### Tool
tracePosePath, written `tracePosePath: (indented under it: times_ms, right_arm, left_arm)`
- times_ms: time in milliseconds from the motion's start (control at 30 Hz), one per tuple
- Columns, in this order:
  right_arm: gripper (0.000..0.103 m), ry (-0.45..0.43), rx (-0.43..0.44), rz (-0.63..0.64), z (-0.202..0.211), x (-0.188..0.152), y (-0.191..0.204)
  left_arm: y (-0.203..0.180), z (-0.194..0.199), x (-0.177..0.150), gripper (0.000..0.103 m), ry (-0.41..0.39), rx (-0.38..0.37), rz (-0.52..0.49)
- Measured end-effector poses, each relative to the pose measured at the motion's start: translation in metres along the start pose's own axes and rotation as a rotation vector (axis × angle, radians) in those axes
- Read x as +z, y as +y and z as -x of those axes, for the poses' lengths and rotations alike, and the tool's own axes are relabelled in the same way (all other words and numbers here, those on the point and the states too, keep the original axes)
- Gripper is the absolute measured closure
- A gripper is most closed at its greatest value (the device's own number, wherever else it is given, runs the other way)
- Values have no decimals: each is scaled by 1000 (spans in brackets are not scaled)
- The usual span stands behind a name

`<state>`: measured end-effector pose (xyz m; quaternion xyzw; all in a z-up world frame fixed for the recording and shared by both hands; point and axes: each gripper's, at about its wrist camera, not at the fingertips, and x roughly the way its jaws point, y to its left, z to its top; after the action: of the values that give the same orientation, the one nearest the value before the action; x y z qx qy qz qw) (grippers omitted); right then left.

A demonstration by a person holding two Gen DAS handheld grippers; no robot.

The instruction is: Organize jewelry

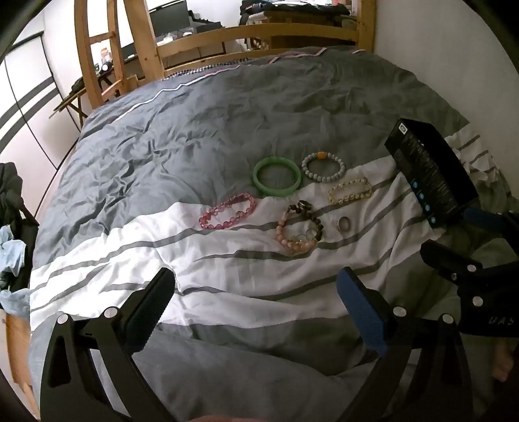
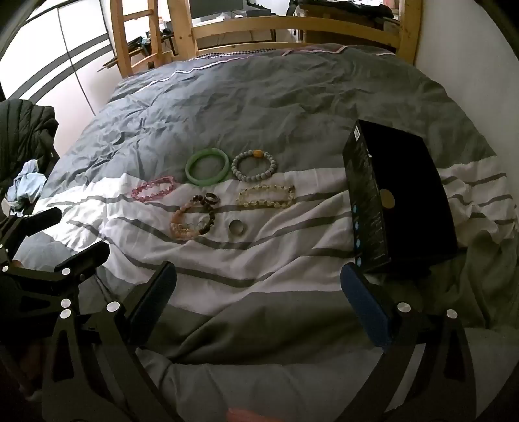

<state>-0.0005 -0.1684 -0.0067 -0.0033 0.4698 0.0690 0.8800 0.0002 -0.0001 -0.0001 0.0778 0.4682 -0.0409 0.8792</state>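
While both claws hover spread wide and empty above the grey-and-white striped duvet (image 2: 292,253), left gripper (image 1: 253,308) and right gripper (image 2: 258,292) hold nothing. Jewelry lies clustered mid-bed: smooth green bangle (image 2: 207,170), grey bead bracelet with orange bead (image 2: 254,169), pink bead bracelet (image 2: 152,192), yellow bead bracelet (image 2: 266,196), small metal ring (image 2: 236,226). Closed black rectangular box (image 2: 405,194) rests right of them; contents cannot be told.

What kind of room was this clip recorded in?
Most likely a bedroom. The jewelry lies on a made bed with a grey and white striped duvet, framed by a wooden bed frame. Beyond it stands a desk with a monitor, and a sliding wardrobe lines the left wall.
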Motion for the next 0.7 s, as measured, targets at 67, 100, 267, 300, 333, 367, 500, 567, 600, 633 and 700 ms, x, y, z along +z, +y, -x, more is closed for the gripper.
tracePosePath:
  times_ms: [67,100,267,300,333,367,500,567,600,633,700]
  right_arm:
    - [4,-2,1,0,0,0,0]
    - [4,-2,1,0,0,0,0]
    - [4,-1,2,0,-1,-1,0]
    - [4,0,2,2,-1,-1,0]
    - [4,-1,1,4,-1,-1,1]
    - [4,-1,2,6,-1,-1,1]
    - [4,0,0,0,-2,-1,0]
    - [4,0,0,0,-2,-1,1]
    - [4,1,0,0,-2,-1,1]
    - [4,1,0,1,-2,-1,1]
    - [4,1,1,1,-2,-1,1]
  left_arm:
    - [0,0,0,5,-2,-1,1]
    - [0,0,0,5,-3,-1,0]
    - [0,1,-2,5,-10,1,-3]
    - [0,0,0,5,0,0,1]
    - [0,0,0,5,0,0,1]
    - [0,0,0,5,0,0,1]
    - [0,0,0,5,1,2,0]
    - [0,0,0,5,1,2,0]
    - [0,0,0,5,1,2,0]
    - [0,0,0,5,2,2,-1]
    - [0,0,0,5,1,3,-1]
